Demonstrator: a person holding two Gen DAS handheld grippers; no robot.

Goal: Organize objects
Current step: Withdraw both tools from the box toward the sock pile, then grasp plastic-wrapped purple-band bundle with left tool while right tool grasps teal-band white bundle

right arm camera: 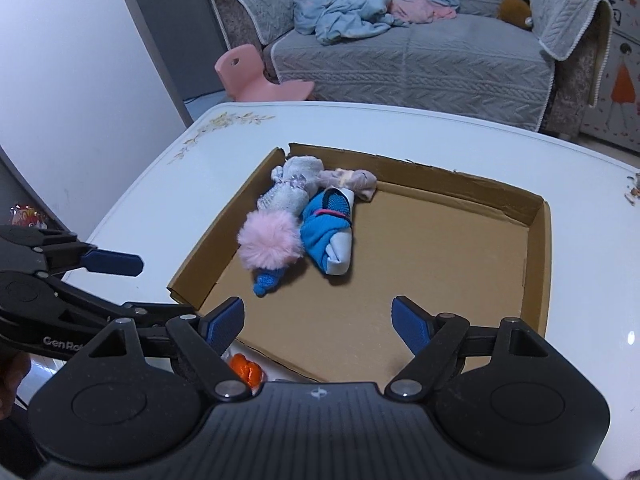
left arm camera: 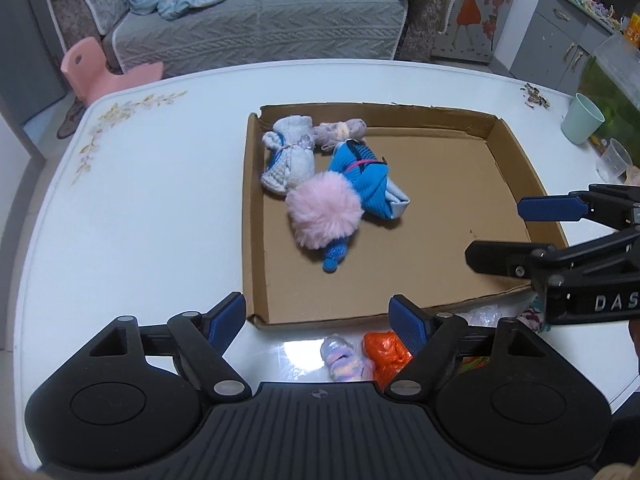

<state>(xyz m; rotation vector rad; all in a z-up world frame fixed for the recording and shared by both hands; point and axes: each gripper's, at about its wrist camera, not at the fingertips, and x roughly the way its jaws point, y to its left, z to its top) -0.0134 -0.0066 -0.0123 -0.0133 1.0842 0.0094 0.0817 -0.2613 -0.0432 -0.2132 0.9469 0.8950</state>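
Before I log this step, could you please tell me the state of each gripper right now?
Left gripper: open, holding nothing.
Right gripper: open, holding nothing.

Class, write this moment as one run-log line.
left gripper: open, empty | right gripper: open, empty | cardboard tray: blue sock bundle, pink pompom inside | orange item: outside
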